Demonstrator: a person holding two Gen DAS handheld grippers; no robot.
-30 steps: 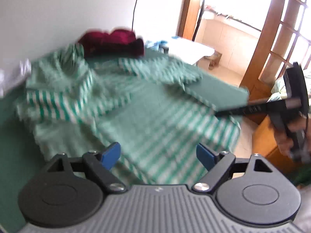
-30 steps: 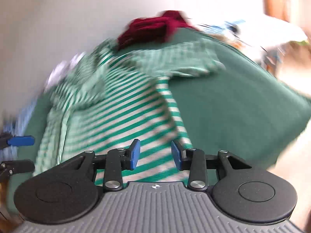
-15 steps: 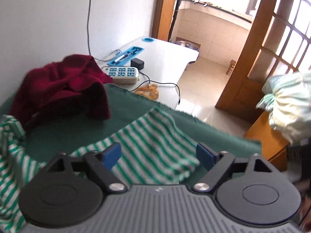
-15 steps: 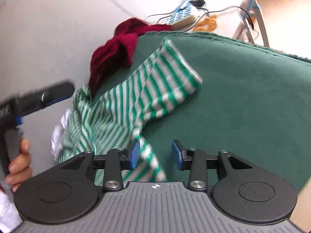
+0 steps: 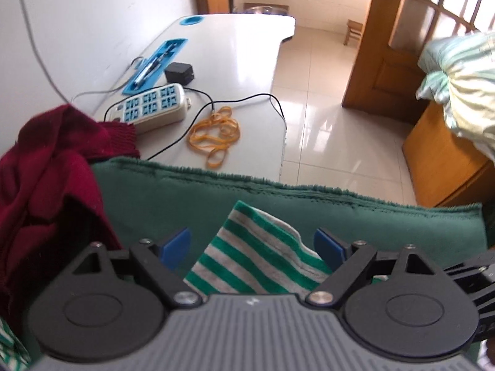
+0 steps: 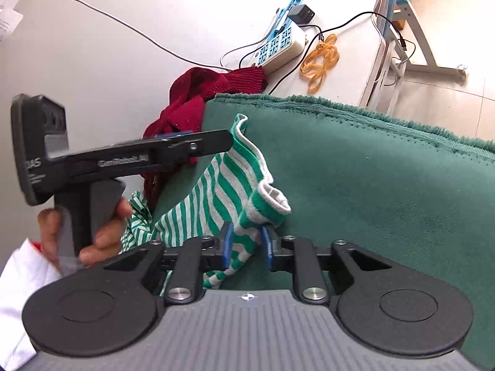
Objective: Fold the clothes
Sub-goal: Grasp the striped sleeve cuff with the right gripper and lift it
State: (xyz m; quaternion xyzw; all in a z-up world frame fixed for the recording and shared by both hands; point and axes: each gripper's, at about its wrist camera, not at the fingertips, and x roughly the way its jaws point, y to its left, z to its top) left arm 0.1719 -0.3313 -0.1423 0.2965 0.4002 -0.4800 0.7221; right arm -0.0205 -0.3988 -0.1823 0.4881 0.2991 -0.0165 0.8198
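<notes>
While the right tongs [image 6: 247, 244] are closing on a bunched fold of the striped shirt [image 6: 229, 182], I read the cloth as already between the blue pads, near the cuff of one sleeve. Whether the pads press yet I cannot tell for sure; they look to be touching it.

Left tongs [image 5: 252, 245] stand wide open over the sleeve end, nothing held, the stripes lying between the fingers but clear of both pads.

Shirt lies on the green mat [image 6: 386, 170], its sleeve end close to the mat's far edge; the rest trails back toward the near left corner. Red sweater [image 5: 46, 170] heaped at the far left corner, partly off the mat onto the white worktop [image 5: 247, 46].

Risks, as I judge them:
- Right grip takes only a thin ridge of cloth, so a pull may slip it free.
- Left tongs closing low could pinch the mat pile with the sleeve and drag the mat.
- Sleeve sits near the red sweater; a sweep that way could snag it.
</notes>
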